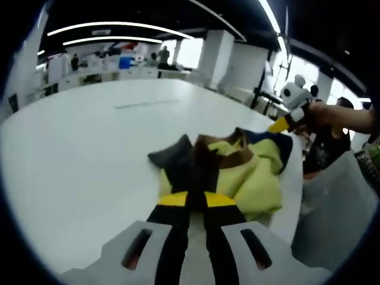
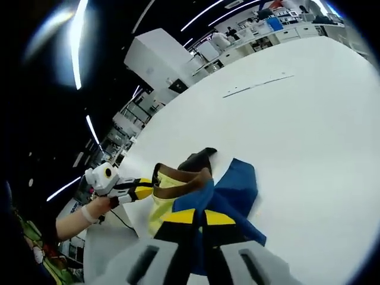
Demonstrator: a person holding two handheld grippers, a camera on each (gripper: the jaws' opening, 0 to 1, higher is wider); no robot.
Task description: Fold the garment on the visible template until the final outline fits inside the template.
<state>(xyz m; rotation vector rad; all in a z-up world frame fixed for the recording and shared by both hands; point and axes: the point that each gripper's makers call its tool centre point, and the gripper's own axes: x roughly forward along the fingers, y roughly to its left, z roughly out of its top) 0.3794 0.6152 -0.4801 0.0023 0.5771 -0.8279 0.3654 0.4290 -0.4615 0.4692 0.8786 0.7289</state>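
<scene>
Both grippers are on the garment [image 1: 237, 172] now, a crumpled yellow, brown and navy piece lying bunched near the edge of the white bench [image 1: 77, 154], and the left gripper [image 1: 196, 199] has its jaws drawn narrow on a dark brown fold right at its tips, cloth pinched between them. Over in the right gripper view, the right gripper [image 2: 199, 217] is likewise closed down on the navy panel [image 2: 234, 190], which spreads away from its jaws toward the open bench. The two sit at opposite ends of the heap: the left gripper comes into the right gripper view from the left, at the yellow-and-brown side, so the garment's long axis looks to run between the two grips. A thin line [image 2: 258, 85] is marked on the bench well beyond the cloth; whether that is the template's edge I cannot tell. If it is, the spread must go outward, away from the bench edge, both ends carried together
</scene>
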